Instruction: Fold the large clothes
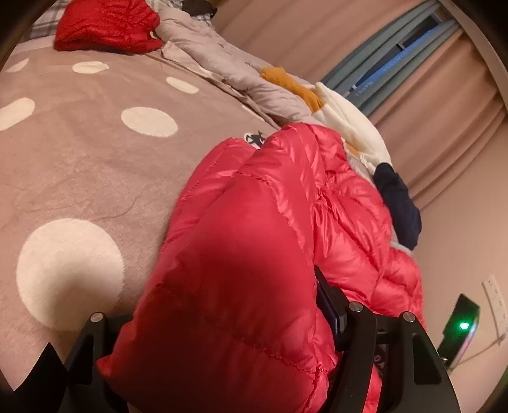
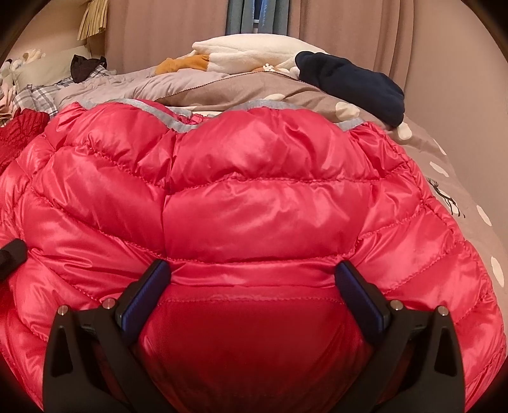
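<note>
A shiny red down jacket (image 1: 270,222) lies bunched on a taupe bedspread with white dots (image 1: 79,159). In the left wrist view a thick fold of it fills the space between the jaws of my left gripper (image 1: 228,305). The right finger's pad (image 1: 330,305) presses on the fold, and the left finger is hidden behind the fabric. In the right wrist view the red down jacket (image 2: 254,190) fills most of the frame, its grey-trimmed edge at the far side. My right gripper (image 2: 254,276) stands wide, both pads pressed into a puffy fold.
A second red garment (image 1: 104,25) lies folded at the far end of the bed. A grey quilt (image 1: 222,63), a white fleece blanket (image 2: 247,54) and a navy garment (image 2: 352,85) are piled along the curtain side. A black device with a green light (image 1: 460,327) stands by the wall.
</note>
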Available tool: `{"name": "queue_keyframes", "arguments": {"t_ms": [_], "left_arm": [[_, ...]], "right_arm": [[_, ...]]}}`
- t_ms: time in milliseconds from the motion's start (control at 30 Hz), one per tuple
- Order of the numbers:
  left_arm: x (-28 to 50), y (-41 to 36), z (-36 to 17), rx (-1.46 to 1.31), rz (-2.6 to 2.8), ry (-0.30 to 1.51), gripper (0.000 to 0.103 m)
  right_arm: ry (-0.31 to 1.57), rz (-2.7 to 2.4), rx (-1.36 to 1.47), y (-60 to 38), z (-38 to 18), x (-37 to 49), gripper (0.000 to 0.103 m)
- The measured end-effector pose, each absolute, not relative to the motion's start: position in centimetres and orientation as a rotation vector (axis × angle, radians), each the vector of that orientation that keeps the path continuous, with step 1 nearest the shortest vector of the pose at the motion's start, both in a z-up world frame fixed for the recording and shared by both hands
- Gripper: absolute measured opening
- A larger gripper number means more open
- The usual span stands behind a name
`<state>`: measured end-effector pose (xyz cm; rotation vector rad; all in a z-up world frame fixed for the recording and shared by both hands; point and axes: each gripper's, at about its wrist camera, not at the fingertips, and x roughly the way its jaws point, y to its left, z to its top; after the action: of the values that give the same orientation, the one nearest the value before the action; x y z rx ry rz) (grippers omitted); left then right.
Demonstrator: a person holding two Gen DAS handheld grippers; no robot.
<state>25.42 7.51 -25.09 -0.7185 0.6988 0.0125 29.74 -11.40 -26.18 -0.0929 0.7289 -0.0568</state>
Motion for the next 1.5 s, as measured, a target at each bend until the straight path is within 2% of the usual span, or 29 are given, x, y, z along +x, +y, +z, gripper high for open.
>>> {"name": "queue_keyframes", "arguments": {"t_ms": [467, 800, 900, 1000, 1100, 1133, 1167, 1333, 1433, 1500], "left_arm": [[24.4, 7.3, -25.6, -0.7, 0.008, 0.672, 0.073], [24.4, 7.3, -25.7, -0.687, 0.017, 0.674, 0.075], [24.3, 7.3, -25.7, -0.686, 0.018, 0.672, 0.075], [24.4, 7.3, -25.6, -0.687, 0.02, 0.672, 0.075], [24.3, 7.5, -25.7, -0.695, 0.015, 0.671, 0.075], [24.3, 7.5, -25.6, -0.704, 0.012, 0.668, 0.074], [24.2, 7.6, -25.6, -0.715, 0.008, 0.664, 0.072], [23.7, 8.5, -24.3, -0.729, 0.024, 0.635, 0.056], [23.1, 9.1, -22.4, -0.674, 0.088, 0.601, 0.052], [22.4, 9.7, -21.2, -0.672, 0.105, 0.565, 0.052]], "right_arm": [[0.663, -0.046, -0.06, -12.4, -24.5, 27.5, 0.102], [0.579, -0.208, 0.434, -25.9, -21.2, 21.2, 0.103], [0.658, -0.326, 0.57, -28.8, -22.9, 20.6, 0.103], [0.76, -0.226, 0.74, -30.3, -26.2, 21.2, 0.103], [0.73, -0.218, 0.763, -29.7, -26.9, 21.2, 0.103], [0.73, -0.203, 0.746, -29.1, -26.7, 21.4, 0.098], [0.722, -0.174, 0.75, -28.5, -26.7, 21.4, 0.084], [0.694, -0.074, 0.774, -26.7, -26.8, 21.6, 0.061], [0.702, -0.013, 0.749, -25.6, -26.5, 22.0, 0.052], [0.719, 0.036, 0.72, -24.6, -26.5, 22.6, 0.051]]}}
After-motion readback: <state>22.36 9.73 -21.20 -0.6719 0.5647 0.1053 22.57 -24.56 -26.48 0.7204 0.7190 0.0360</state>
